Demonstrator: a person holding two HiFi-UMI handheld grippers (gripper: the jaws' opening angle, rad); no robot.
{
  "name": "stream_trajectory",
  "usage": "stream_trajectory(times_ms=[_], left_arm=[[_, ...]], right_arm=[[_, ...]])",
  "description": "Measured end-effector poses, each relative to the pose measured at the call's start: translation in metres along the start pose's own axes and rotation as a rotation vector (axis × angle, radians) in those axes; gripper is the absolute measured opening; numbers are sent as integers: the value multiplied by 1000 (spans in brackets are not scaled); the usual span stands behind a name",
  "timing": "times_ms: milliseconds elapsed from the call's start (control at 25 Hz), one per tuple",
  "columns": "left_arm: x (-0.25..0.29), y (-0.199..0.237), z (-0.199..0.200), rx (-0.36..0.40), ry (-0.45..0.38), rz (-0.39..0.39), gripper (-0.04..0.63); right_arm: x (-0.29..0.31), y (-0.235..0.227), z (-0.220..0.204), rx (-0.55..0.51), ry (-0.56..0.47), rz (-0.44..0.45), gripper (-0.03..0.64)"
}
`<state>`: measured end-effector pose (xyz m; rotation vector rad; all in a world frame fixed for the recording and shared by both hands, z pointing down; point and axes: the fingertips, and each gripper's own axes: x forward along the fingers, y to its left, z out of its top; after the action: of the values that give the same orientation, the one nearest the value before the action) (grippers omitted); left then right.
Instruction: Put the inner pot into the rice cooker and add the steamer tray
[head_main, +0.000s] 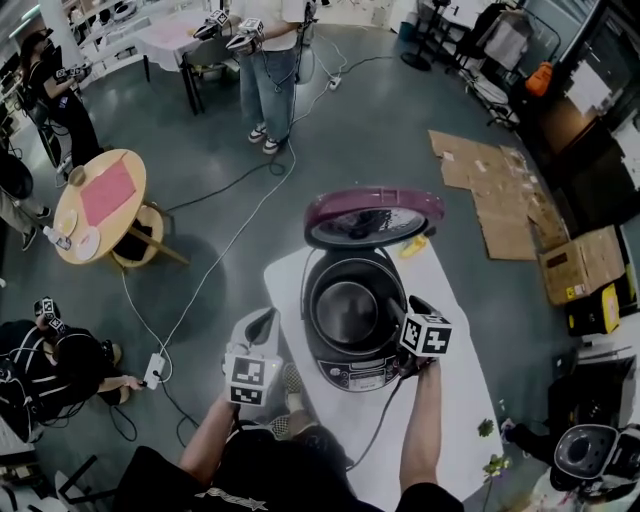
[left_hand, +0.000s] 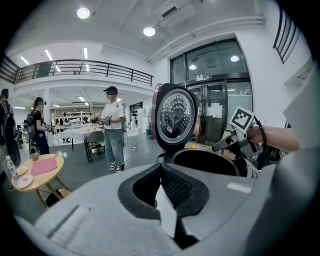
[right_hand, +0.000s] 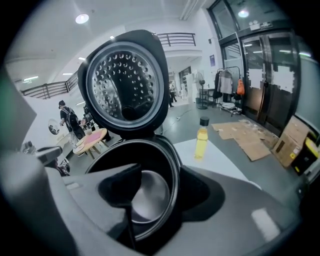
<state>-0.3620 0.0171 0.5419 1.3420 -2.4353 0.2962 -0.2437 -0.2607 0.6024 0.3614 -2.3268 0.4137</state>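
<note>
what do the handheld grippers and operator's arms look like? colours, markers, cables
Left gripper and right gripper: grey shells, black padded fingers, each topped by a white cube with black square markers. Black cable loops at the right one. Operator wears a black short-sleeved top.

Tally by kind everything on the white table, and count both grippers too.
Rice cooker: 1
Inner pot: 1
Yellow bottle: 1
Grippers (left gripper, right gripper): 2
Total: 5
</note>
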Motion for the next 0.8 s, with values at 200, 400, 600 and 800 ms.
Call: stream_trajectory(times_ms=[200,400,600,800], left_arm=[[-8,-6,11,15,-30,-21,11],[-17,-13,30,47,-74,-57,11],[-29,-30,50,81,-128,-106,11],[-48,-52,65,117,-180,-164,11]], right_arm=[[-26,6,12,-8,-61,-19,244],[-68,18,26,-28,-158,-58,244],[-126,28,31,-28,-307,-109,244],[-187,42,13,-50,-462,-183,244]])
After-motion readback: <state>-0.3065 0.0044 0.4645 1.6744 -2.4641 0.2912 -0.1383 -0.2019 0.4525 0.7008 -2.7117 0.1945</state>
